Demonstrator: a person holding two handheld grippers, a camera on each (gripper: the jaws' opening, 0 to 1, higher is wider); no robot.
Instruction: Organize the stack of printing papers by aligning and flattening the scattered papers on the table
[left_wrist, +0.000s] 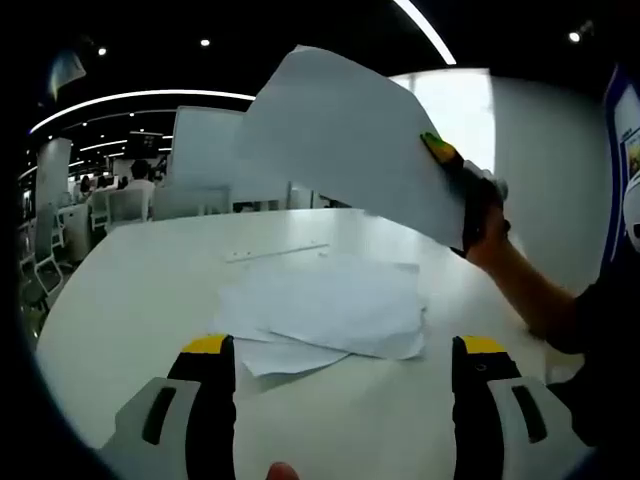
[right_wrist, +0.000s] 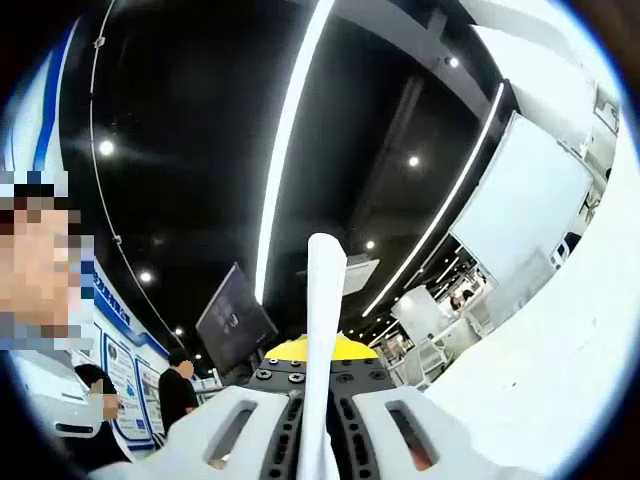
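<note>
step: one sheet (left_wrist: 350, 140) is held up above the table (left_wrist: 130, 300) | right gripper (right_wrist: 322, 440) pinched on sheet | left gripper (left_wrist: 345, 365) spread, empty, near pile (left_wrist: 330, 310) | next: sheet is likely to be laid square on pile

Worktop (left_wrist: 140, 290) plain white, unpatterned; loose papers (left_wrist: 325, 310) lying on it white with faint grey shading at overlaps, and lifted sheet (left_wrist: 350, 140) a slightly greyer white, seen edge-on as a white strip (right_wrist: 322, 340) in the right gripper view. Left gripper (left_wrist: 340, 400) black in the fingers (left_wrist: 208, 400) with yellow tips and pale grey housings; right gripper (right_wrist: 325, 400) white-grey with black centre and yellow tip. Ceiling (right_wrist: 200, 120) black with white light strips.
</note>
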